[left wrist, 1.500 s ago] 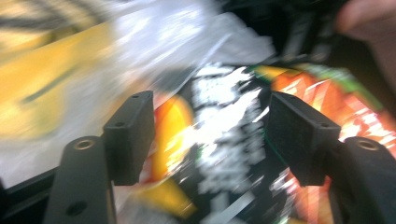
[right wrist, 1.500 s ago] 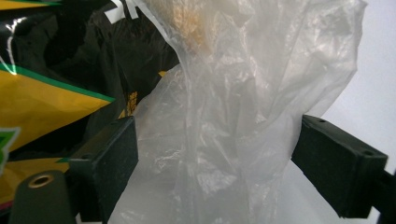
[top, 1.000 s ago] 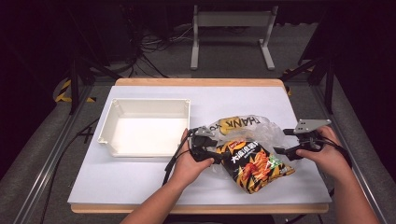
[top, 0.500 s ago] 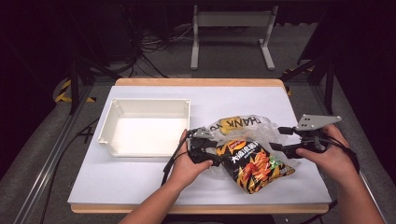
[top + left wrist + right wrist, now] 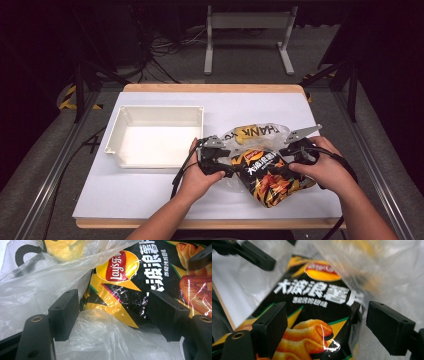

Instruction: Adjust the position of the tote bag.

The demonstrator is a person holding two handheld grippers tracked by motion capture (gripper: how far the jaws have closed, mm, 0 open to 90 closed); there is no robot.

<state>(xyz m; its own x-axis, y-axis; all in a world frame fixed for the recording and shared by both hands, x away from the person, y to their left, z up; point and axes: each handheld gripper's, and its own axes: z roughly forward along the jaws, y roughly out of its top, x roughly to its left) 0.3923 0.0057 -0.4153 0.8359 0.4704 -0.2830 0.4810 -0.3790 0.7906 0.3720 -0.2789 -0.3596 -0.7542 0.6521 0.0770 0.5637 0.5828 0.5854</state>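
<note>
On the white table [image 5: 150, 185] over grey floor [image 5: 35, 165], both hand-held grippers [image 5: 220, 162] [image 5: 295, 155] stand open around the chip bag [image 5: 270, 175].

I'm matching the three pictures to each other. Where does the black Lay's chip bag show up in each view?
High view: the Lay's chip bag lies right of centre on the table, between the two hands, half inside the clear plastic bag.
Left gripper view: upper right, beyond the open tongs.
Right gripper view: centre, between the open tongs.
Shared landmark: the red and yellow Lay's logo.
</note>
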